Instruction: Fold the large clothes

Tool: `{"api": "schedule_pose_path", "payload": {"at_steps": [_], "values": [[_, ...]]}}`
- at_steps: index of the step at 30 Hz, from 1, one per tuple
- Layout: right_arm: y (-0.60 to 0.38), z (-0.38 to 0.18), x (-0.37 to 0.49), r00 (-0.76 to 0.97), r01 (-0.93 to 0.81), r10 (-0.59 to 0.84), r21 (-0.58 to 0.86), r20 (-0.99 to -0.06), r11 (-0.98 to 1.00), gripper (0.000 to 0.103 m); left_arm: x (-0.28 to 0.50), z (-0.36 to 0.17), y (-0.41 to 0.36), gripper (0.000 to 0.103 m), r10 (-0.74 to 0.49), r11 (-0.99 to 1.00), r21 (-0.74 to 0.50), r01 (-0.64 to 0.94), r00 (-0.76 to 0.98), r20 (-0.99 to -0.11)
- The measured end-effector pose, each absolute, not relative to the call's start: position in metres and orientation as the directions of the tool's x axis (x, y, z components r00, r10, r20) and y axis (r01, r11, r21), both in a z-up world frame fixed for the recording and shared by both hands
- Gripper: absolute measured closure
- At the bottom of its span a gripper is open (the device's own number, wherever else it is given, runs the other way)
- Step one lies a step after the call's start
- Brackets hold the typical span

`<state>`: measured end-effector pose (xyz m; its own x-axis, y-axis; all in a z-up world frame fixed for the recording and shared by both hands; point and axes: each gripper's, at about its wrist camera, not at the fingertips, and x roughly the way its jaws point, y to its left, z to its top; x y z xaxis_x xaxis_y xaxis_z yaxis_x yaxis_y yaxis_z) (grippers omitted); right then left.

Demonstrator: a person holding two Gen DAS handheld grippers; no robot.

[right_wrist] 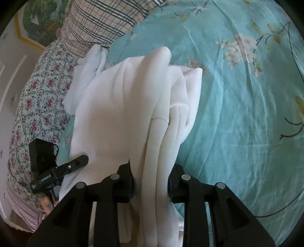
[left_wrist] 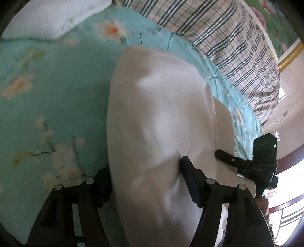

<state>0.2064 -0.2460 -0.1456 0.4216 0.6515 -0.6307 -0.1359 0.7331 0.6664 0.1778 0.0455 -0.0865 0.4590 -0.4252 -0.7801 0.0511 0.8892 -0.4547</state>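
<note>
Left wrist view: nearest the lens, the left tongs (left_wrist: 146, 176) are clamped on a thick bunch of the white garment (left_wrist: 161, 114), cloth filling the gap between the two black fingers (left_wrist: 190, 180). The garment rises from the grip and drapes away over the bed. At the right edge, the right tongs (left_wrist: 224, 155) show as a black unit with a small green light; one finger lies against the cloth. White lettering on its body appears to read "DAS"; it is blurred and not certain.

Right wrist view: the right tongs (right_wrist: 150, 182) are likewise closed on several stacked folds of the white garment (right_wrist: 123, 106), which hangs in long vertical pleats and spreads towards the far side. At the near left, the left tongs (right_wrist: 76, 163) press one finger on the garment's edge; a white label on the black body is too small to read.

Beneath the garment lies a turquoise bedspread (right_wrist: 237, 114) printed with pale blossoms and dark branches. At the far left sit a plaid pillow (right_wrist: 102, 20) and a floral-print cloth (right_wrist: 38, 98) with pink flowers. Farthest away, a gold-framed picture (right_wrist: 38, 17) hangs on the wall. A white blanket (left_wrist: 53, 17) lies at the far left of the left wrist view.
</note>
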Motion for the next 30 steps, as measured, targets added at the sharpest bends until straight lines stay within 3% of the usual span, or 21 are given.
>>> {"api": "schedule_pose_path", "payload": {"at_steps": [3,9,11,15,17,18,20,22,26,30], "values": [[-0.258,-0.128,0.195,0.472,-0.097,0.574,0.607,-0.67,0.789,0.059,0.156,-0.059,0.06,0.037,-0.396,0.905,-0.416,0.087,0.527,-0.751],[-0.262,-0.079,0.182,0.588,-0.136,0.519,0.556,-0.62,0.82,0.059,0.132,-0.034,0.069,0.04,-0.43,0.893,-0.419,0.167,0.593,-0.681],[-0.254,-0.076,0.189,0.585,-0.144,0.504,0.53,-0.636,0.836,0.059,0.129,-0.036,0.07,0.045,-0.442,0.887,-0.426,0.179,0.595,-0.671],[-0.24,-0.09,0.202,0.548,-0.144,0.483,0.492,-0.683,0.859,0.059,0.126,-0.046,0.063,0.047,-0.495,0.86,-0.459,0.22,0.574,-0.652],[-0.24,-0.097,0.207,0.535,-0.134,0.46,0.467,-0.708,0.874,0.067,0.129,-0.055,0.058,0.049,-0.506,0.856,-0.461,0.232,0.556,-0.66],[-0.24,-0.096,0.207,0.536,-0.133,0.454,0.46,-0.712,0.878,0.1,0.13,-0.056,0.054,0.049,-0.506,0.857,-0.457,0.238,0.554,-0.661],[-0.245,-0.088,0.203,0.561,-0.145,0.465,0.471,-0.685,0.87,0.099,0.134,-0.057,0.045,0.051,-0.551,0.831,-0.48,0.281,0.524,-0.649],[-0.251,-0.074,0.196,0.594,-0.16,0.463,0.467,-0.657,0.869,0.099,0.14,-0.061,0.032,0.065,-0.603,0.798,-0.511,0.321,0.465,-0.648],[-0.267,-0.061,0.189,0.628,-0.148,0.46,0.484,-0.628,0.863,0.1,0.145,-0.067,-0.002,0.066,-0.556,0.829,-0.431,0.356,0.448,-0.701],[-0.268,-0.102,0.2,0.571,-0.06,0.389,0.435,-0.723,0.898,0.1,0.15,-0.079,-0.012,0.066,-0.542,0.839,-0.426,0.339,0.438,-0.717]]}}
